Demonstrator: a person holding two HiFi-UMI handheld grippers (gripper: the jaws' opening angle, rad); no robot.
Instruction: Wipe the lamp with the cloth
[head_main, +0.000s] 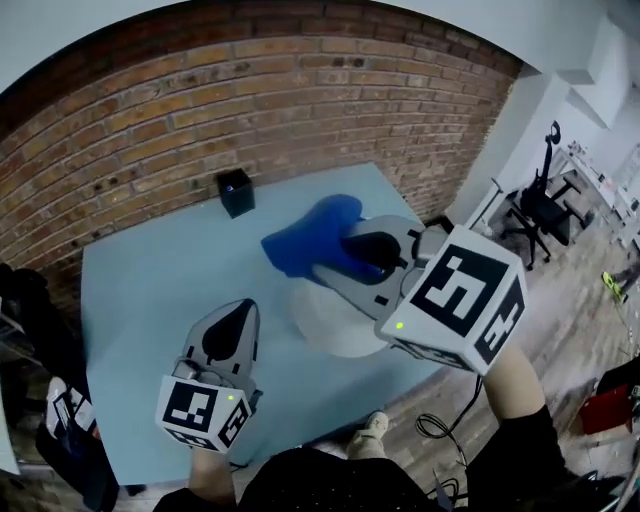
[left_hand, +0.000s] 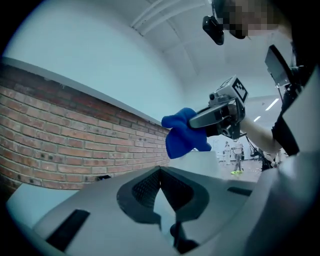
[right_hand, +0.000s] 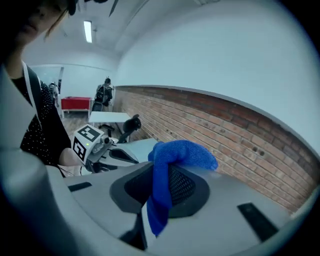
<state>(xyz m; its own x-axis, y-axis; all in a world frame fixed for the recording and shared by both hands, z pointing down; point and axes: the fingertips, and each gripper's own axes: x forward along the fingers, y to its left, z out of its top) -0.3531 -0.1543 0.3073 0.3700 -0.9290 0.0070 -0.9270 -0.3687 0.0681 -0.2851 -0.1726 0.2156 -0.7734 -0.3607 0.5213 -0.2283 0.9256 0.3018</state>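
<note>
Left gripper (head_main: 238, 312): jaws together with nothing between them, held over the table (head_main: 150, 290), well left of the cloth. Right gripper (head_main: 350, 247): jaws clamped on the blue cloth (head_main: 305, 240), which bunched ahead of its tips and hung down between them. Lamp (head_main: 335, 330): white, round, directly below the right gripper.

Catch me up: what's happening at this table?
A person holds a gripper in each hand over a light blue table. The right gripper has its jaws shut on a blue cloth, just over a white rounded lamp. Whether the cloth touches the lamp can't be told. The left gripper hangs nearer the person, jaws together with nothing between them. A small black box sits at the far edge by the brick wall.
</note>
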